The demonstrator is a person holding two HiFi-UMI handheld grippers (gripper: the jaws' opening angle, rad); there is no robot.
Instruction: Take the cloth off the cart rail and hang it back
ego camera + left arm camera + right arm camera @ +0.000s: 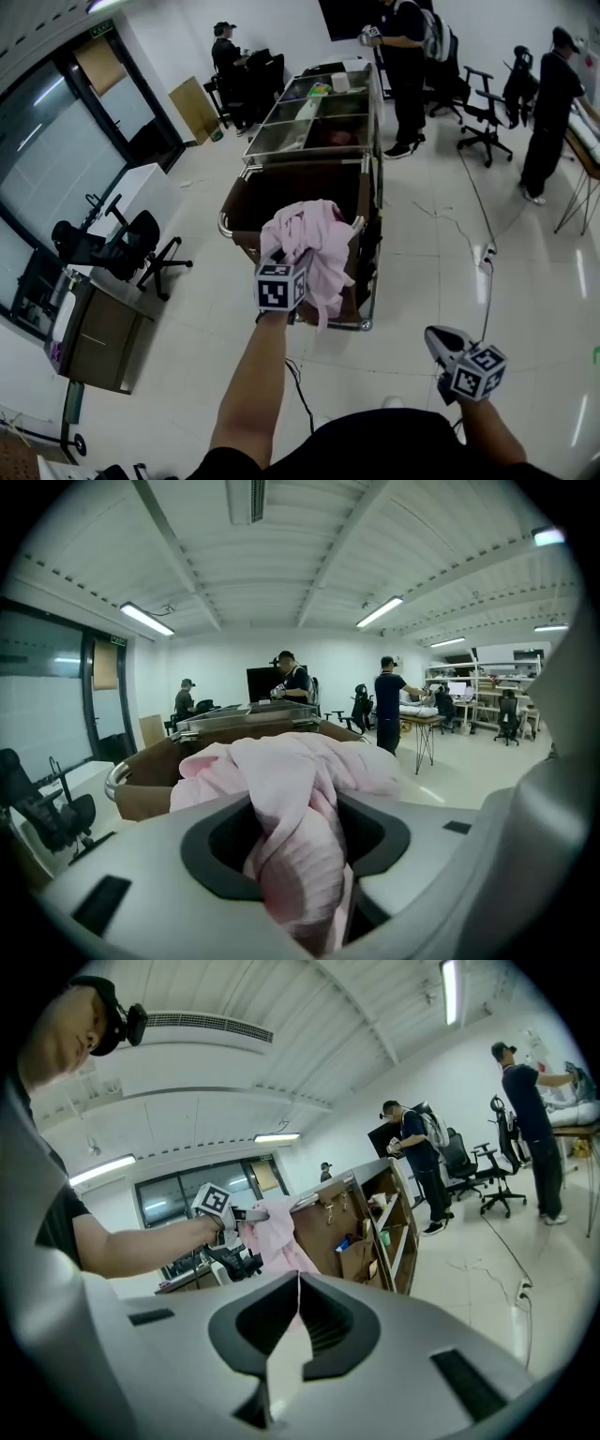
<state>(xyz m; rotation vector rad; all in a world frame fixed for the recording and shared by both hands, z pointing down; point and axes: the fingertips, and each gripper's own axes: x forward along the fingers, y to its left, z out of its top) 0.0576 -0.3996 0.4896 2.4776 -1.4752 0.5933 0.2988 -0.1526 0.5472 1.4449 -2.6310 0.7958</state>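
The housekeeping cart (281,192) stands on the white tile floor (422,272), its brown bag open at the near end. A bunched pink cloth (314,239) hangs over that near end by the chrome rail (225,223); whether it touches the rail I cannot tell. The left gripper (283,272) clamps a twisted fold of the cloth between its jaws. The right gripper (433,334) hangs low, well apart from the cart, jaws together and empty.
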